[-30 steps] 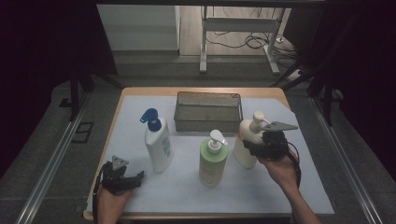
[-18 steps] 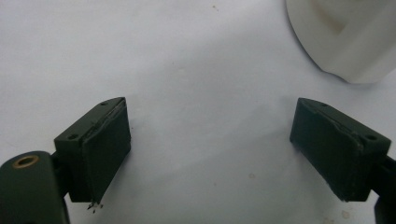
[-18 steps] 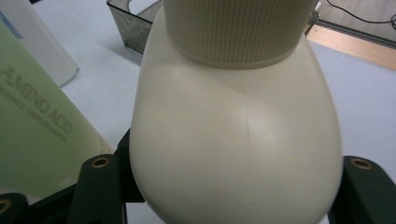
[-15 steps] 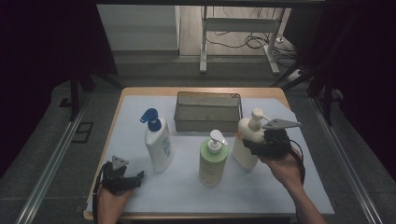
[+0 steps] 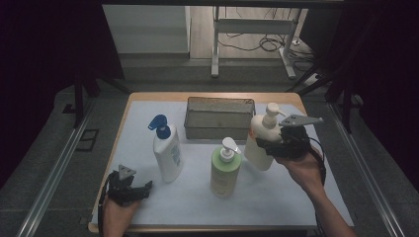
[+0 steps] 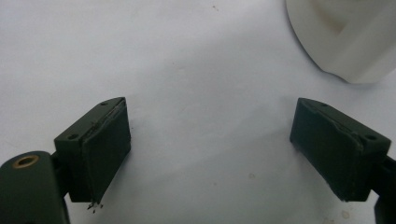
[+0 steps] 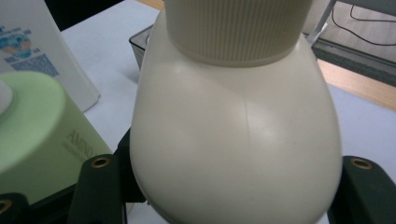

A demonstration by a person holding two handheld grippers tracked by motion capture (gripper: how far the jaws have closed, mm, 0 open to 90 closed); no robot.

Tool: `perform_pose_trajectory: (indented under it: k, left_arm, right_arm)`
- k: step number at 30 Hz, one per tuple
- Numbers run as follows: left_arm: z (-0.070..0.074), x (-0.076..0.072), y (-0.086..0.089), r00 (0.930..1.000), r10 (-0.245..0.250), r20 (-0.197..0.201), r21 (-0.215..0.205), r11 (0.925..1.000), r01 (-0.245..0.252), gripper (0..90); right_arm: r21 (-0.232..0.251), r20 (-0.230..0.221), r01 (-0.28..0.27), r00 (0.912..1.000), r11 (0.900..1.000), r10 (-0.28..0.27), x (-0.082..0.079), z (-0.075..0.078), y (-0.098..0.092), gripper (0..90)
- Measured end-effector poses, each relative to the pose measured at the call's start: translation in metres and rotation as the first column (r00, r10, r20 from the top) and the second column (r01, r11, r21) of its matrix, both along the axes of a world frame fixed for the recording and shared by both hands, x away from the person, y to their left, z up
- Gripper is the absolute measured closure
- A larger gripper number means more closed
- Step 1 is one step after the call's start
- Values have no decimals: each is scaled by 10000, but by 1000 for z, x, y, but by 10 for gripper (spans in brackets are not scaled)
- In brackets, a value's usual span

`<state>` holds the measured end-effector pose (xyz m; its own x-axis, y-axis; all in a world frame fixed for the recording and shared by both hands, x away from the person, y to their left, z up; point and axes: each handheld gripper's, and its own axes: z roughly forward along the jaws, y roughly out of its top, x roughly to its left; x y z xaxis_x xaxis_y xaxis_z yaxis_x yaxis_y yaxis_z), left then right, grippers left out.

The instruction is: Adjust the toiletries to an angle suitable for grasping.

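Note:
A cream pump bottle [image 5: 260, 140] hangs tilted above the white mat, held by my right gripper [image 5: 276, 144], which is shut on its body. In the right gripper view the cream bottle [image 7: 238, 140] bulges between the two jaws and hides the pads. A green pump bottle [image 5: 225, 169] stands upright at mid-table, close to its left. A white bottle with a blue pump [image 5: 166, 150] stands further left. My left gripper [image 5: 137, 191] rests low at the front left corner, open over bare mat [image 6: 205, 93], with nothing between its jaws.
A wire mesh basket [image 5: 219, 118] sits at the back centre of the table, just behind the lifted bottle. The base of the white bottle [image 6: 345, 42] shows at the top right of the left gripper view. Table legs and cables lie on the floor beyond.
My right gripper has risen with the cream bottle, lifting it off the mat and tilting it slightly. The left gripper has stayed put.

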<state>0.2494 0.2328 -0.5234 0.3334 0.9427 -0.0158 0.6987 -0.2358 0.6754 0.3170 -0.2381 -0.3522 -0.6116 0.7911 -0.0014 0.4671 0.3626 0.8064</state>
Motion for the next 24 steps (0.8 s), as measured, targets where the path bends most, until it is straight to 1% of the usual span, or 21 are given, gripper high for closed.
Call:
perform_pose_trajectory:
  k: [3, 7, 12, 16, 24]
  left_arm:
    - [0, 0, 0, 10000, 0, -3, -1, 10000, 0, 122]
    - [0, 0, 0, 10000, -5, 0, 4, 10000, 5, 122]
    - [0, 0, 0, 10000, -1, 13, -2, 10000, 1, 122]
    - [0, 0, 0, 10000, 5, 28, -2, 10000, -5, 122]
    - [0, 0, 0, 10000, 5, 19, -11, 10000, -5, 122]
  right_arm:
    - [54, 67, -9, 10000, 10000, 9, 2, 6, 2, 374]
    - [-67, 303, -111, 9995, 9999, 113, 6, 14, 6, 374]
    - [-38, 361, -44, 9993, 10000, 45, 12, 18, 9, 374]
    - [114, 410, -51, 9991, 9999, 46, 18, 23, 14, 375]
    - [207, 500, -141, 9987, 9997, 131, 33, 31, 28, 375]
